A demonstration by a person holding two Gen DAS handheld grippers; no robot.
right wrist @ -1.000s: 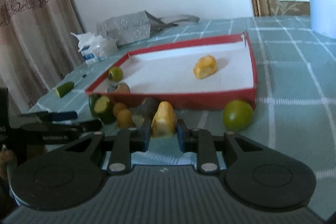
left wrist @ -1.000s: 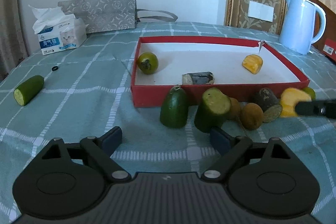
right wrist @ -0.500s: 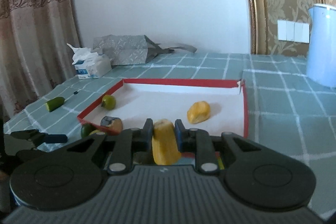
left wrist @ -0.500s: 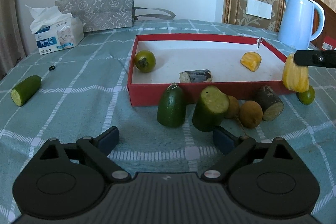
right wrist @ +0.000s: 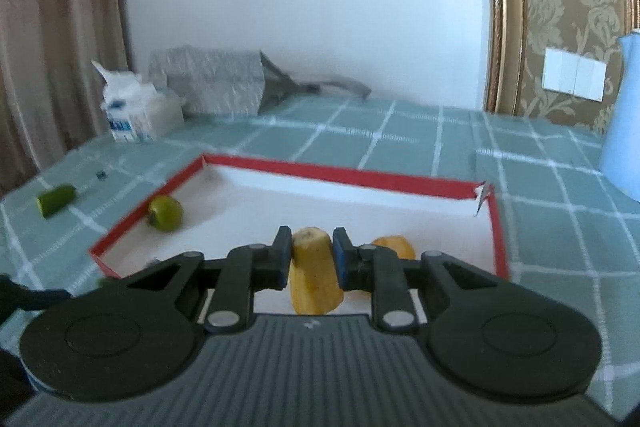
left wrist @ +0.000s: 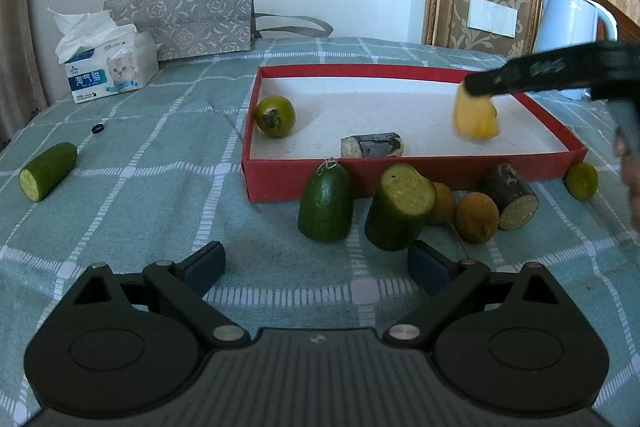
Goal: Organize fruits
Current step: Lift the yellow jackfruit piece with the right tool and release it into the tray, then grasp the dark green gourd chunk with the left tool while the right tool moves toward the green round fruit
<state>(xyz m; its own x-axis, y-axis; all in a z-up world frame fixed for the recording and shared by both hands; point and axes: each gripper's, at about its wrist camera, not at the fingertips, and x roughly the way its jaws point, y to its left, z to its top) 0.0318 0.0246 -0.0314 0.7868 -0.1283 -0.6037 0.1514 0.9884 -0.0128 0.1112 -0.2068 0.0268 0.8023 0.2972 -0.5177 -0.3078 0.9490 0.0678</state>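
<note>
across the green checked tablecloth (left wrist: 120,195), the right gripper (right wrist: 311,259), clamped on a yellow fruit piece (right wrist: 314,277), has lifted it from the pile to above the red tray (left wrist: 400,175), ready to drop, while the left gripper (left wrist: 316,263) waits wide open, empty.

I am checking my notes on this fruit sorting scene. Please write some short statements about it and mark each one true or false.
1. The right gripper is shut on a yellow fruit piece. True.
2. The left gripper holds a cucumber piece. False: its jaws stand open with nothing between them.
3. A green round fruit lies inside the red tray. True.
4. The tissue pack is inside the tray. False: it stands on the tablecloth, apart from the tray.
</note>
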